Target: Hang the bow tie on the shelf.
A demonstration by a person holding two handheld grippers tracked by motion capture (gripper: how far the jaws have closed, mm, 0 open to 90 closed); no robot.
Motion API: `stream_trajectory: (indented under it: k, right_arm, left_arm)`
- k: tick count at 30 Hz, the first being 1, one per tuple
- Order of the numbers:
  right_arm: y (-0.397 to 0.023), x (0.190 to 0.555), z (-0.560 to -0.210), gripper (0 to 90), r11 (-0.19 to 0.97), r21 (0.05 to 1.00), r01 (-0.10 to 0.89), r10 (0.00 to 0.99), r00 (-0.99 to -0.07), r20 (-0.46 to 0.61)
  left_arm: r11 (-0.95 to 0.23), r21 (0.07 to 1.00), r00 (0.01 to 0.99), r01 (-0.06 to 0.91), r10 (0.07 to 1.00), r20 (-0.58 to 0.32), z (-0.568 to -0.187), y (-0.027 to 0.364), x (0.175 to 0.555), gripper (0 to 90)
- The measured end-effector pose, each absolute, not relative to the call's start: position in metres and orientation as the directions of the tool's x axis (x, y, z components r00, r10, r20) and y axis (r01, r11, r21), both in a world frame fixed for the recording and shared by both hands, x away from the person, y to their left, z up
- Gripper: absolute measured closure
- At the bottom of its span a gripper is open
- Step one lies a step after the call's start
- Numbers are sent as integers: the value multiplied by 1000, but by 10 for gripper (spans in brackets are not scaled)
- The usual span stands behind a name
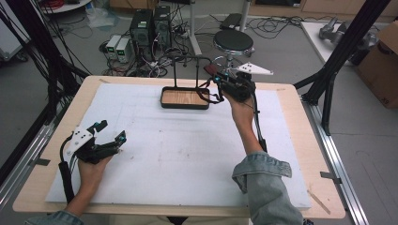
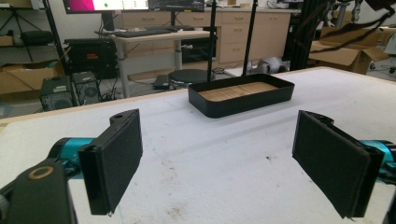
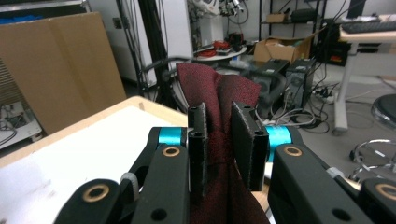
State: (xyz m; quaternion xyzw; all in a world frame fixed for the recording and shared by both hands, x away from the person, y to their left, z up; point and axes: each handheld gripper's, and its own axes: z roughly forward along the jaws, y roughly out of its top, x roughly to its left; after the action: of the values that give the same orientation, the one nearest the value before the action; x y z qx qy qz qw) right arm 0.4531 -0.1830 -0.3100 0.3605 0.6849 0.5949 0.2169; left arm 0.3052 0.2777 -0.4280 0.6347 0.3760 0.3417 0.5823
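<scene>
Beside black tray, right gripper clamping dark-red cloth, left gripper wide.

grey floor strewn with cables; two computer towers and a round stool behind the surface; cardboard box at right.
</scene>
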Motion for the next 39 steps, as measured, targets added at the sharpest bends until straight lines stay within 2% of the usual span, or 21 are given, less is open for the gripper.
stream_trajectory:
  k: [7, 18, 27, 39]
  right_arm:
    - [-180, 472, -297, 765, 12, 976, 218, 776, -618, 129]
    - [-168, 496, -312, 765, -11, 975, 220, 800, -583, 140]
    - [-172, 506, -310, 764, -48, 977, 206, 827, -541, 154]
    - [-179, 515, -324, 763, -28, 960, 278, 855, -490, 167]
  left_arm:
    - [-35, 996, 485, 82, 874, -9, -428, 278, 305, 162]
    - [-28, 996, 495, 85, 868, -18, -428, 279, 306, 162]
    - [-29, 995, 493, 92, 870, -20, -429, 279, 306, 160]
    - [-32, 995, 494, 91, 869, -18, -428, 279, 305, 160]
